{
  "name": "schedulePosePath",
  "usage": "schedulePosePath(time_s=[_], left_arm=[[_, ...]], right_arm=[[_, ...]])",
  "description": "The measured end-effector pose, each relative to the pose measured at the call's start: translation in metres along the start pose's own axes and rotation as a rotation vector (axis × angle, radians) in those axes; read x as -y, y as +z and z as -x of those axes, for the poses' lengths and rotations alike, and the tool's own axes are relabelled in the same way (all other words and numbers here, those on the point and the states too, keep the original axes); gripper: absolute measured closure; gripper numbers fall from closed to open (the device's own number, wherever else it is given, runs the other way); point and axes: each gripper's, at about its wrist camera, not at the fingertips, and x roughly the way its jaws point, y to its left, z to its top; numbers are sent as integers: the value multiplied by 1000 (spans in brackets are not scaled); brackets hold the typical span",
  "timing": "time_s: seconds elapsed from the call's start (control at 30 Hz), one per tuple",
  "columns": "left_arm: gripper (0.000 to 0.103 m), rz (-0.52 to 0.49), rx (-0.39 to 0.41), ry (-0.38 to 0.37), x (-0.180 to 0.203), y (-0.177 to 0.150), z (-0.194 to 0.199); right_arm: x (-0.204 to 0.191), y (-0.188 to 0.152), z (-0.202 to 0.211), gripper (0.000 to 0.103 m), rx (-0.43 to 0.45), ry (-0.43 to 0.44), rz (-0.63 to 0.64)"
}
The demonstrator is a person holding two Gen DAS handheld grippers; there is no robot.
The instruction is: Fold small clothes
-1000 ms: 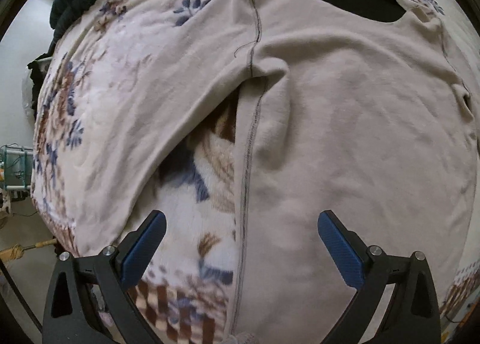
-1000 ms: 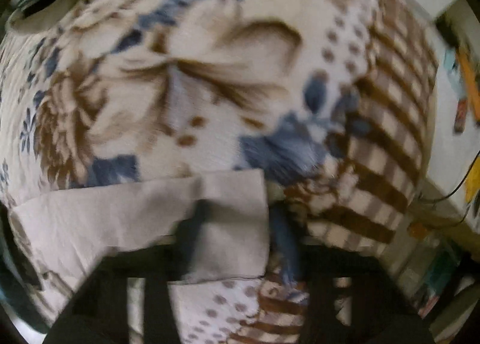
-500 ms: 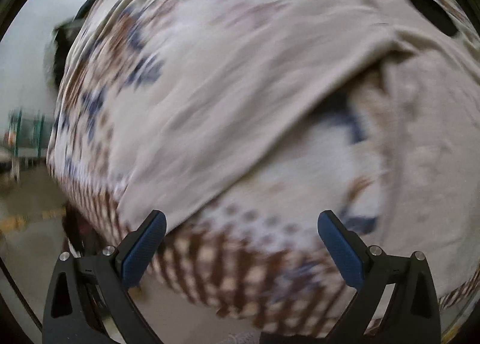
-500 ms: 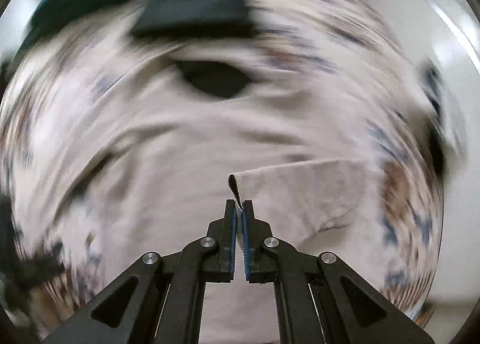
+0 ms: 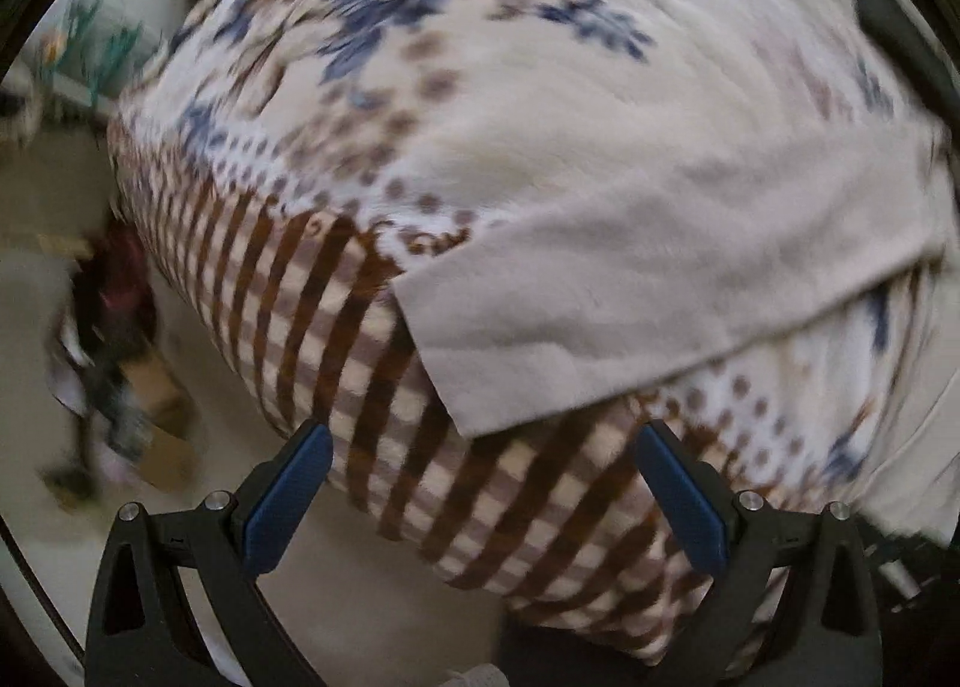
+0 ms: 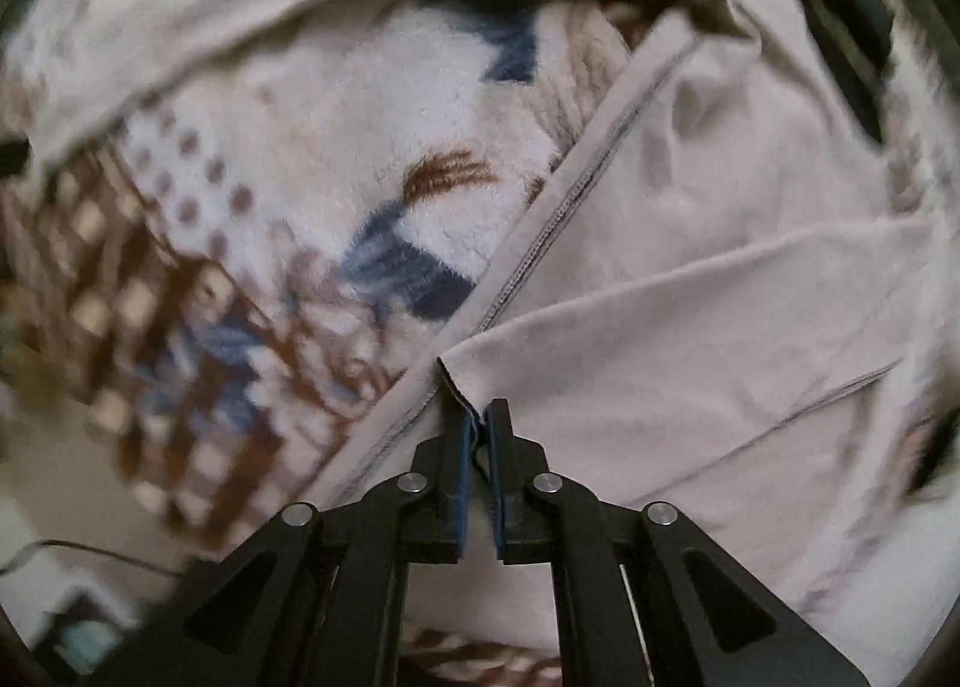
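The right tool (image 6: pixel 478 429) is pinched tight on the cuff of one sleeve (image 6: pixel 690 339) of the beige shirt (image 6: pixel 750 177), its blue pads (image 6: pixel 465 459) nearly meeting with a thin fold of cloth between them. That sleeve lies folded across the shirt's body, its cuff corner reaching the stitched side seam (image 6: pixel 570 207) that runs on a slant up to the right. The shirt is spread on a blanket (image 6: pixel 360 147) patterned with blue and brown flowers, dots and a checked border. In the left wrist view the left tool (image 5: pixel 480 483) has its fingers spread wide with nothing between them, hovering above the checked border of the blanket (image 5: pixel 336 291) at its edge. The other sleeve (image 5: pixel 630 267) lies flat on the blanket just ahead of this tool, its square cuff end pointing toward the lower left, apart from both pads (image 5: pixel 288 501). Beyond the blanket's edge, at left, is pale floor (image 5: pixel 48 327) with some blurred clutter (image 5: pixel 120 375) that is too smeared to make out.
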Motion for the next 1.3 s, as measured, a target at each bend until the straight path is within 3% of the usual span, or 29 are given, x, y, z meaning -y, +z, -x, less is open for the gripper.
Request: schedulePosePath(time_s=[0.03, 0.07, 0.1, 0.17, 0.2, 0.27, 0.33, 0.37, 0.4, 0.43, 0.47, 0.5, 0.57, 0.77, 0.83, 0.93, 1.0, 1.03, 1.13, 1.3], left_arm=[[0, 44, 4, -36, -8, 2, 1], [0, 107, 6, -86, -20, 7, -2], [0, 146, 0, -125, -27, 10, -6], [0, 242, -54, -220, -40, 19, -26], [8, 317, -111, -257, -49, 23, -41], [8, 450, -138, -314, -68, 27, -62], [9, 513, -143, -316, -77, 30, -81], [16, 516, -139, -317, -77, 33, -89], [35, 496, -134, -301, -74, 38, -95], [47, 469, -129, -286, -71, 41, -96], [77, 420, -98, -253, -66, 44, -90], [96, 384, -76, -224, -60, 44, -83], [98, 341, -38, -190, -53, 43, -69], [98, 192, 156, -146, -15, 25, 13], [98, 80, 239, -143, 17, 15, 50], [98, -113, 308, -201, 90, -10, 100], [98, -265, 322, -265, 147, -42, 118], [98, -343, 320, -299, 176, -60, 123], [98, -530, 274, -375, 259, -107, 125], [98, -773, 180, -407, 346, -182, 93]], right_arm=[[9, 0, 3, 68, -3, 58, -34], [23, 0, 6, 38, -5, 118, -81], [37, -1, 9, 27, -2, 156, -125], [63, -4, 17, 24, 30, 193, -211], [69, -7, 20, 24, 38, 187, -247], [93, -11, 22, 24, 38, 195, -324], [123, -17, 22, 24, 36, 198, -395], [134, -21, 23, 24, 38, 201, -429], [142, -24, 22, 24, 34, 198, -455], [150, -19, 21, 24, 29, 193, -469], [157, -22, 19, 24, 27, 188, -475], [158, -24, 19, 24, 28, 173, -470], [162, -38, 22, 24, 18, 130, -453], [178, -81, 41, 24, 78, 154, -396], [185, -89, 47, 24, 95, 158, -385], [212, -117, 63, 24, 124, 171, -429], [240, -145, 74, 24, 141, 186, -473], [240, -141, 76, 24, 145, 185, -492], [266, -171, 81, 24, 158, 175, -543], [315, -234, 74, 24, 155, 131, -627]])
